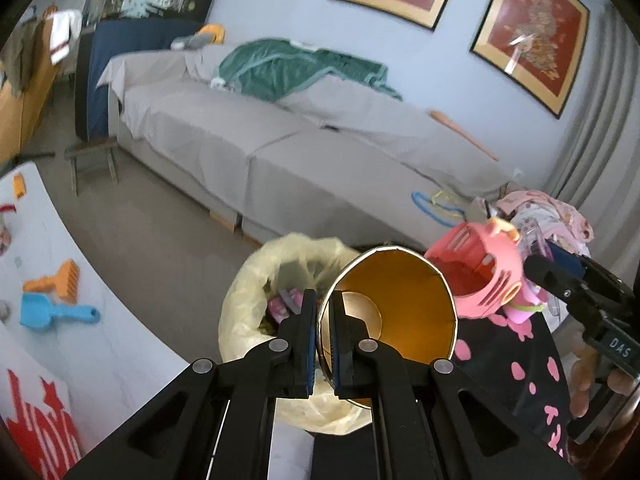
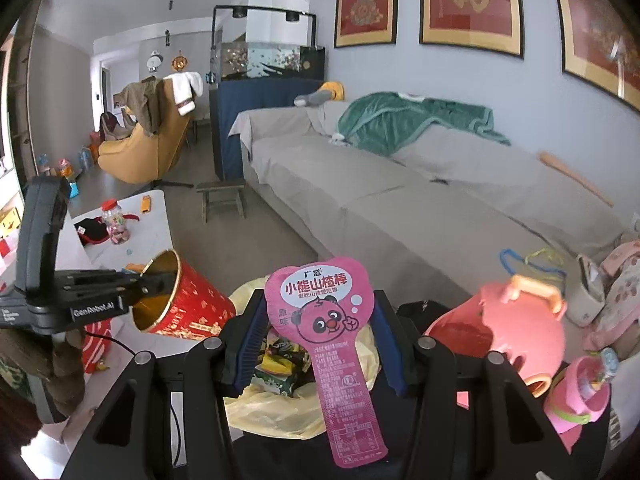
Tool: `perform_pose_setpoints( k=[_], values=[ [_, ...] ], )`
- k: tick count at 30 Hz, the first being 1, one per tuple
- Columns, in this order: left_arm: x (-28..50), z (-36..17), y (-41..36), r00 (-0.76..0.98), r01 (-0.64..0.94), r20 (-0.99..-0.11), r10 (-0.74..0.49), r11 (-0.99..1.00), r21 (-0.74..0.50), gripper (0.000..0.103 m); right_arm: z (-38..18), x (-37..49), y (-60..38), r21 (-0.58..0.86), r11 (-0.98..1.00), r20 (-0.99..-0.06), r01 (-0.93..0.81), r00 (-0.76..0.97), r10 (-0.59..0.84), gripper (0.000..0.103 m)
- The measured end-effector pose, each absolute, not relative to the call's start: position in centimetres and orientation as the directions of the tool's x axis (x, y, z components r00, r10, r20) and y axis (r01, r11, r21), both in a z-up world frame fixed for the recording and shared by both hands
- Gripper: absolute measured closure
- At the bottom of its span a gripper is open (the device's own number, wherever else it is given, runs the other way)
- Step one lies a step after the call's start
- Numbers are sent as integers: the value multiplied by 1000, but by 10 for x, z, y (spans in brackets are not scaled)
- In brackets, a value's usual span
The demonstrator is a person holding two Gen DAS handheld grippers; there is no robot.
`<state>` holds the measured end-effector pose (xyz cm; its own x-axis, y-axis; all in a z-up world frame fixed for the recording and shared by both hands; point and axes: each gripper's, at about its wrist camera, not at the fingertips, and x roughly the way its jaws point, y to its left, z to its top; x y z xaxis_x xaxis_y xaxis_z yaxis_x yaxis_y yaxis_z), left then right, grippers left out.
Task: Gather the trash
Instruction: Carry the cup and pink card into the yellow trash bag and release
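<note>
Pink snack wrapper (image 2: 325,344) is sitting between the right gripper (image 2: 316,344) jaws, which are standing fairly wide; whether the pads are actually pressing the flat wrapper I cannot tell, but it is standing upright there, so probably held by its edges. It is hanging directly above the trash bin (image 2: 276,404), a yellow-bagged bin already holding wrappers, likely so it can drop straight in.

Left gripper (image 1: 325,344) jaws are nearly pressed together, pinching the rim of a red tin (image 1: 394,320) with a gold inside. The tin is being held tipped on its side, mouth toward the camera, just beside the bin and above its edge, probably for emptying or binning; inside looks empty.

Right of the bin, a pink toy basket (image 1: 480,276) is lying on a black cloth with pink prints (image 1: 532,360), close by. Left of the bin, a white desk (image 1: 120,344) is carrying a blue scoop (image 1: 52,314) and an orange toy rake (image 1: 60,280). Beyond the bin, grey sofa (image 1: 280,140) with a green blanket (image 1: 296,68), red framed pictures (image 1: 532,36) on the wall behind.
</note>
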<state>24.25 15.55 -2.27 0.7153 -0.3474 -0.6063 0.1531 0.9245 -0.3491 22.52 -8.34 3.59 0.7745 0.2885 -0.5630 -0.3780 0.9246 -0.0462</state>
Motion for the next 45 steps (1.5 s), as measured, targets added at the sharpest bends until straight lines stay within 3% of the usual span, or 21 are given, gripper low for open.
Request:
perform_pose_setpoints(
  k=[8,11,13,15,16,21,30,38,42,44,45],
  values=[
    [284,-67,149,643,132,-660,-387,906,-403,97,-1,263,-91,-2,931,-629,-364,724,282,55],
    [297,-80,146,622,140,-660,-422,889,-436,93,-11,273,-91,10,933,-647,-360,709,281,55],
    [304,-87,147,603,147,-655,-455,870,-470,82,-17,278,-90,12,934,-656,-358,702,278,55],
    [309,-93,149,595,144,-655,-466,863,-483,58,-22,284,-88,14,933,-664,-359,694,277,55],
    [311,-96,150,594,142,-652,-471,859,-492,56,-25,286,-87,16,933,-668,-360,690,278,55],
    [312,-96,165,619,102,-632,-466,846,-524,55,-39,299,-77,47,925,-690,-377,658,303,55],
    [292,-91,206,711,-19,-624,-324,878,-478,54,-75,320,-18,113,871,-725,-478,560,401,55],
    [284,-105,218,702,-56,-656,-275,898,-436,54,-155,366,14,3,879,-886,-476,406,223,55],
    [280,-111,212,698,-61,-680,-226,926,-371,54,-161,360,7,31,882,-886,-470,395,241,54],
    [277,-111,207,694,-67,-690,-206,936,-347,54,-152,354,1,50,883,-868,-467,417,270,50],
    [274,-111,204,693,-65,-691,-205,937,-343,54,-145,349,-3,51,883,-857,-467,433,279,43]
  ],
)
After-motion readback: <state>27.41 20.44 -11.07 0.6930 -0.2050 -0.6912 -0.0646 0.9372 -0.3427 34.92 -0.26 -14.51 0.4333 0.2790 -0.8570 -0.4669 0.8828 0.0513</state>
